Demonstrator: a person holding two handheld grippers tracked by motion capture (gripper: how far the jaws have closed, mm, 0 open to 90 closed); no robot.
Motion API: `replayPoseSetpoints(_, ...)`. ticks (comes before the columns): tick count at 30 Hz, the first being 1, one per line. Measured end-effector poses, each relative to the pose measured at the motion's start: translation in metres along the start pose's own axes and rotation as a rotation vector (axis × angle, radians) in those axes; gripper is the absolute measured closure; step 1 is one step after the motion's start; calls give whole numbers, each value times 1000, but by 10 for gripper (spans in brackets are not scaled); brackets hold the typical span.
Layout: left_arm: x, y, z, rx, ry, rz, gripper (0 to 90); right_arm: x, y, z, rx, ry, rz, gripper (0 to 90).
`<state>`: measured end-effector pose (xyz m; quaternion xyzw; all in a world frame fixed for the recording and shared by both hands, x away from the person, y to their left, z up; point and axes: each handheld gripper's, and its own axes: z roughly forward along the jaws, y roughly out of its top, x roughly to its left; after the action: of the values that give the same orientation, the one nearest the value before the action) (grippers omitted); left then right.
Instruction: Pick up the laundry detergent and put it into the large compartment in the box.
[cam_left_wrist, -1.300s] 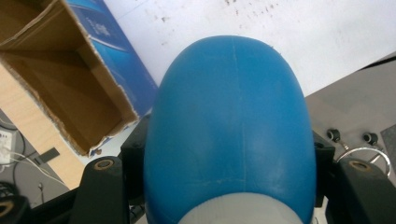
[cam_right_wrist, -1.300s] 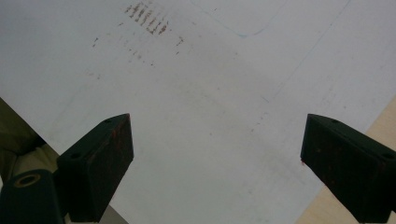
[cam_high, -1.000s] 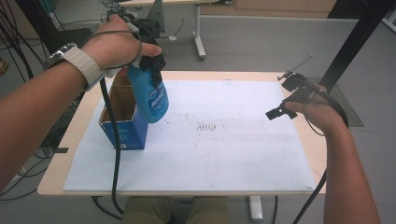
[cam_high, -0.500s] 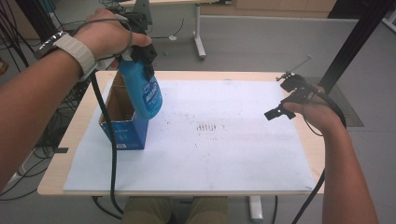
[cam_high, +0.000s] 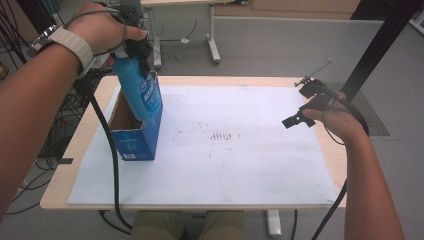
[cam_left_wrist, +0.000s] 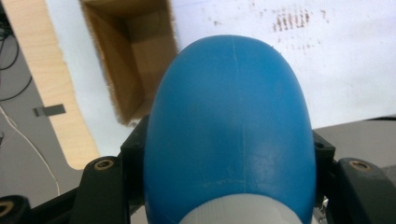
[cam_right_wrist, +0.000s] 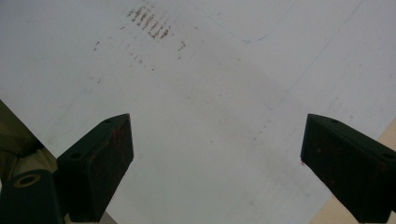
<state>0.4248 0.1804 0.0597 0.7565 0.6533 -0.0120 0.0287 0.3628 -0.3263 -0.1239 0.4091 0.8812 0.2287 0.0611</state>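
A blue plastic bottle (cam_high: 140, 92) with a white cap hangs base-down over the open blue cardboard box (cam_high: 135, 137) at the table's left. My left gripper (cam_high: 132, 47) is shut on its neck. In the left gripper view the bottle (cam_left_wrist: 229, 130) bulges between the black jaws, with the box's brown inside (cam_left_wrist: 135, 60) beyond it. My right gripper (cam_high: 300, 107) hovers at the table's right side, open. Its two black fingers (cam_right_wrist: 100, 163) stand wide apart over the white sheet (cam_right_wrist: 210, 93) with nothing between them.
A white sheet (cam_high: 240, 155) with brownish smudges (cam_high: 220, 136) covers most of the wooden table (cam_high: 90, 145). A black cable (cam_high: 112, 165) trails from the left gripper over the table's front edge. A black post (cam_high: 380, 45) rises at the right; another desk's legs (cam_high: 212, 40) stand behind.
My left hand has carried the bottle left and slightly back, from beside the box's right wall to over its opening. The right hand has stayed put.
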Motion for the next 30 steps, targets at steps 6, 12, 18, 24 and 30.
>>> replayPoseSetpoints(6,13,0,-3,-9,3,-42,389,-1,1,2,5,1,-5,92)
replayPoseSetpoints(12,21,-1,-5,-24,18,-73,389,-2,3,3,6,1,-4,93)
replayPoseSetpoints(18,28,-1,-5,-26,21,-97,389,-1,6,4,5,1,-10,92)
replayPoseSetpoints(24,29,0,-3,-24,41,-108,389,-2,6,6,4,5,-11,93)
replayPoseSetpoints(30,34,1,0,-28,42,-122,389,-3,6,7,5,8,-13,93)
